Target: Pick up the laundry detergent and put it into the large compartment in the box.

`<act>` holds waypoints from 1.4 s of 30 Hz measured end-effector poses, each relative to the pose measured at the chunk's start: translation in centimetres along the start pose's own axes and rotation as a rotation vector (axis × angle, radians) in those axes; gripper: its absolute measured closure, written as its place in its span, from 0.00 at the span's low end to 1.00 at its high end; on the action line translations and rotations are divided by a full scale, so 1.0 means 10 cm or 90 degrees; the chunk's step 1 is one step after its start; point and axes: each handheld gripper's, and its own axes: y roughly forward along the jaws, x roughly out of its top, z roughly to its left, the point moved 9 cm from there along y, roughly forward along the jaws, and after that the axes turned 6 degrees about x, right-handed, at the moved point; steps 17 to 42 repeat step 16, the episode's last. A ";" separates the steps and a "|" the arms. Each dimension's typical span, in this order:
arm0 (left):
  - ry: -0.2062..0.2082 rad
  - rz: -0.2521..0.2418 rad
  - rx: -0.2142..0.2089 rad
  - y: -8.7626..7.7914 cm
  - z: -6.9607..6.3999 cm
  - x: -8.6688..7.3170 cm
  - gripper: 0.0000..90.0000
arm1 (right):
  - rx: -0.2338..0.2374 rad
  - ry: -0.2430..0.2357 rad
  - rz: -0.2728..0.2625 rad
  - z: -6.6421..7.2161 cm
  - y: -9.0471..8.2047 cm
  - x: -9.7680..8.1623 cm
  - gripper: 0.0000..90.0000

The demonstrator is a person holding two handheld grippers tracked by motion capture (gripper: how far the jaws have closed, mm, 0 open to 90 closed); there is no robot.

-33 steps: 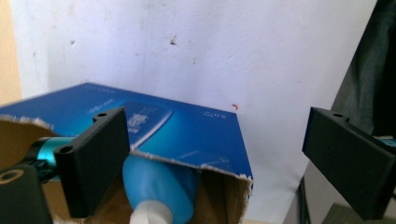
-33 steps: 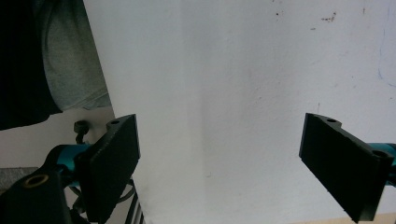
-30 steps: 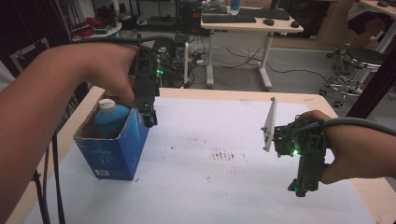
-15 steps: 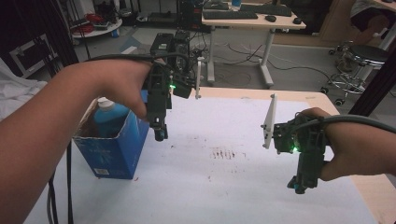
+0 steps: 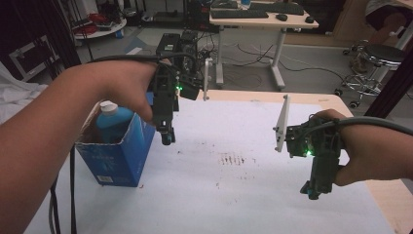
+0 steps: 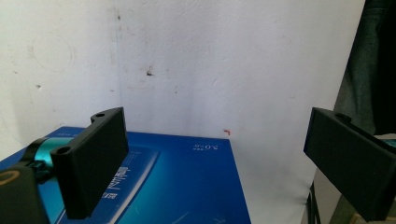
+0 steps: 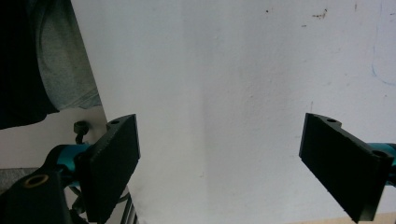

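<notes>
Blue box [image 5: 122,151] just beside raised left gripper [image 5: 166,139], right gripper [image 5: 311,191] apart, both fingers released.

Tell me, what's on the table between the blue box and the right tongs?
Just bare white table with faint reddish smudges, between the blue box and right tongs, seen in the high view.

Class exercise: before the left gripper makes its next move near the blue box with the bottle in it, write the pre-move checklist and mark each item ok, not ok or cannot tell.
1. Left gripper jaws apart, nothing between them: ok.
2. Right gripper open, empty, apart from the work: ok.
3. Blue box upright on the table: ok.
4. Bottle standing inside the box: ok.
5. Bottle cap tight: cannot tell.
6. Left gripper directly over the bottle: not ok, it hangs beside the box's right edge.
</notes>
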 end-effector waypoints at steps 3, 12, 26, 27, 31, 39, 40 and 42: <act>-0.003 -0.002 -0.001 0.00 0.00 0.00 0.07 | 0.001 -0.005 0.000 0.00 0.00 0.01 0.13; -0.008 -0.008 -0.001 0.02 -0.02 0.00 0.07 | -0.005 -0.003 -0.002 0.01 0.00 0.02 0.13; -0.004 -0.005 -0.004 0.04 -0.05 -0.01 0.07 | -0.005 -0.002 -0.004 0.04 -0.02 0.01 0.13; -0.004 -0.005 -0.004 0.04 -0.05 -0.01 0.07 | -0.005 -0.002 -0.004 0.04 -0.02 0.01 0.13; -0.004 -0.005 -0.004 0.04 -0.05 -0.01 0.07 | -0.005 -0.002 -0.004 0.04 -0.02 0.01 0.13; -0.004 -0.005 -0.004 0.04 -0.05 -0.01 0.07 | -0.005 -0.002 -0.004 0.04 -0.02 0.01 0.13; -0.004 -0.005 -0.004 0.04 -0.05 -0.01 0.07 | -0.005 -0.002 -0.004 0.04 -0.02 0.01 0.13; -0.004 -0.005 -0.004 0.04 -0.05 -0.01 0.07 | -0.005 -0.002 -0.004 0.04 -0.02 0.01 0.13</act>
